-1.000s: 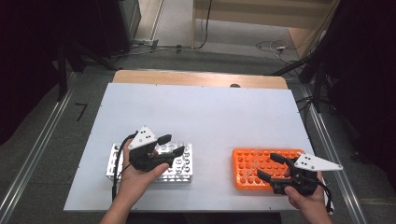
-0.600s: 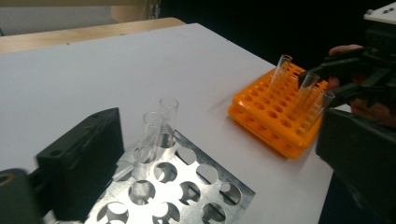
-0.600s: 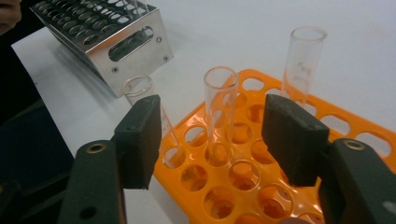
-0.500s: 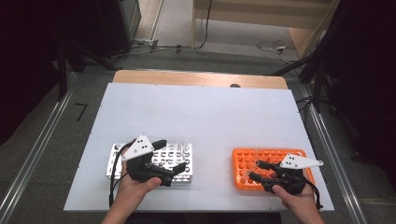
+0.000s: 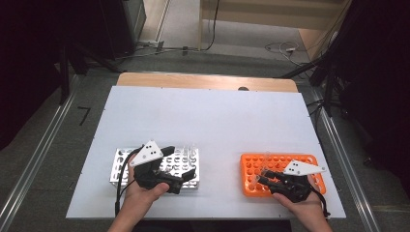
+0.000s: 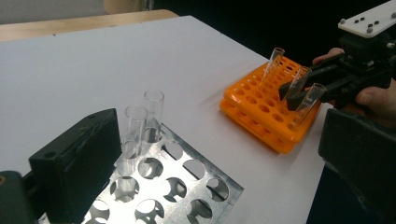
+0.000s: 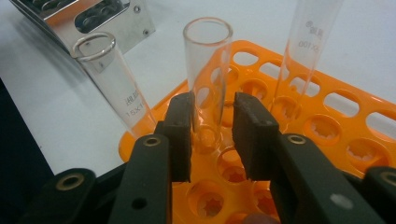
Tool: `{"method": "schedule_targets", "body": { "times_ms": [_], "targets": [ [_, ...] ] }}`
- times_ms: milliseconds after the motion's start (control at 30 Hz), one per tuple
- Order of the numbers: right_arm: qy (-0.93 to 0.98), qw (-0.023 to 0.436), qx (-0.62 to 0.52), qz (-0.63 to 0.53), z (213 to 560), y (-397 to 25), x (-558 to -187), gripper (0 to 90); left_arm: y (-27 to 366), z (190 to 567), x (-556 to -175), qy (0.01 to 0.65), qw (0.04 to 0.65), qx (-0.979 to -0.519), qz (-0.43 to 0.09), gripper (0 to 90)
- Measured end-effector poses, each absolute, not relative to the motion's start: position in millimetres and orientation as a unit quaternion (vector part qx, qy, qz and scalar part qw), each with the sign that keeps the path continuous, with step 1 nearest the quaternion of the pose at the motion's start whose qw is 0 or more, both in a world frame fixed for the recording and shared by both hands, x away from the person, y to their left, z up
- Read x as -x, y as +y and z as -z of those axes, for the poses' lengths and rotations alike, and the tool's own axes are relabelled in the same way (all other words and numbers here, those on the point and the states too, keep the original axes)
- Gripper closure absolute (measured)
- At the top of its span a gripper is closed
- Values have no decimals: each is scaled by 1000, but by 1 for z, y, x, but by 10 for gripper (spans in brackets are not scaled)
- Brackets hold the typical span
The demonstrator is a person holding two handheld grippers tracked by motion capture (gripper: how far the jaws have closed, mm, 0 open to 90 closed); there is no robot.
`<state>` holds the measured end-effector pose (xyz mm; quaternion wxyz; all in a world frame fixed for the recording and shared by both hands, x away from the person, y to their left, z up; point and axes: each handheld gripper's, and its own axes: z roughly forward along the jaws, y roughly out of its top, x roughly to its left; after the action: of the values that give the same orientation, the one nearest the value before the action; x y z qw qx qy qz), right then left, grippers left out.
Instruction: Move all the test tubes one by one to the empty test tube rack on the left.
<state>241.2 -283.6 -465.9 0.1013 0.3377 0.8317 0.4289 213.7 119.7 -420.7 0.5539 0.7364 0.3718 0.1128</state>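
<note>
Clear glass test tube [image 7: 207,79] stands in a hole of the orange plastic rack [image 7: 327,116], between the two black jaws of the right hand-held gripper [image 7: 212,135]. The jaws sit close on either side of the tube wall; whether they press it or leave a slight gap I cannot tell. Two more clear tubes stand in the same rack: one tilted, just left of the jaws in the right gripper view [image 7: 114,81], one taller to the right [image 7: 303,51]. In the left gripper view the three tubes lean together at the rack's near corner [image 6: 299,88].

Orange rack [image 5: 278,166] lies on the white tabletop [image 5: 208,121] at the person's right, near the front edge. Perforated metal rack [image 5: 159,169] lies at the left, well apart from the orange one. It holds two upright clear tubes [image 6: 144,116]. Left hand-held gripper [image 5: 169,166] hovers over this metal rack, jaws spread wide, grasping nothing.
</note>
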Motion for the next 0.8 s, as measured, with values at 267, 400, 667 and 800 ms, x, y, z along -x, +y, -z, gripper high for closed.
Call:
{"method": "schedule_targets", "body": {
  "times_ms": [267,400,667,800],
  "targets": [
    [839,125,-328,-416,469,-278,-239,693,118,421,-213,370,549,-741,-113,0],
    [839,126,-323,-420,471,-277,-239,727,117,421,-214,369,548,-742,-111,0],
    [837,116,-328,-422,470,-277,-240,737,115,421,-213,367,548,-744,-111,0],
    [836,111,-331,-423,469,-279,-240,738,115,421,-213,367,547,-744,-111,0]
  ]
}}
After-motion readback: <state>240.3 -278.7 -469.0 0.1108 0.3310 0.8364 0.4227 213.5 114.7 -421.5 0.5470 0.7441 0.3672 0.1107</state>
